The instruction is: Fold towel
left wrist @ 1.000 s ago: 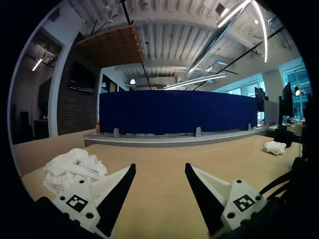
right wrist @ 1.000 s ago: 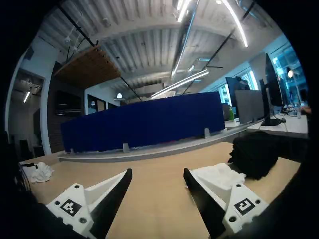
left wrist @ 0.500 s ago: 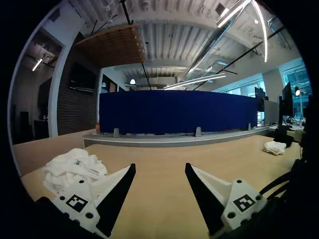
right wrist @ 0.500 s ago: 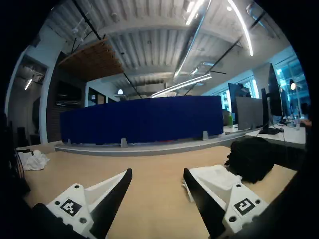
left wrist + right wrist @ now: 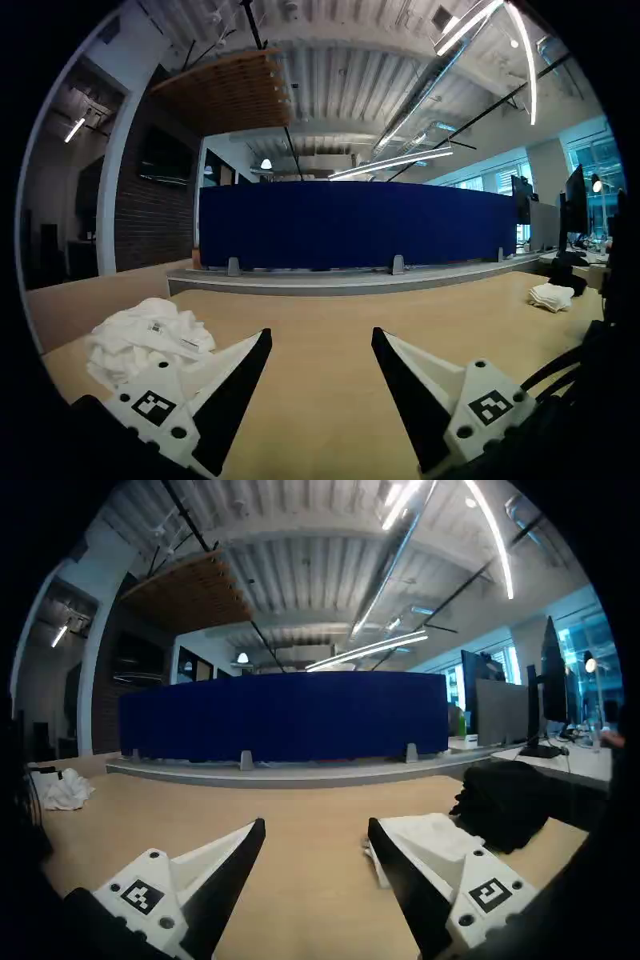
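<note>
Left gripper [image 5: 321,332] and right gripper [image 5: 316,822] were low over the table [image 5: 320,308], fingers spread, gripping nothing. A crumpled towel [image 5: 140,336] lay just beside the left gripper, a folded towel [image 5: 428,832] beside the right.

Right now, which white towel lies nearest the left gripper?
The crumpled towel, right beside the left gripper, partly behind one of its fingers. The other towel lies far off to the right and looks folded.

No legible txt, nos. or brands anywhere. Square b/w code markers [image 5: 154,407] on left gripper [image 5: 321,331] and right gripper [image 5: 315,822]: patterns only, no letters. Small tag [image 5: 158,326] on crumpled towel [image 5: 128,348] nr desk [image 5: 320,312] left edge, too small to read.
</note>
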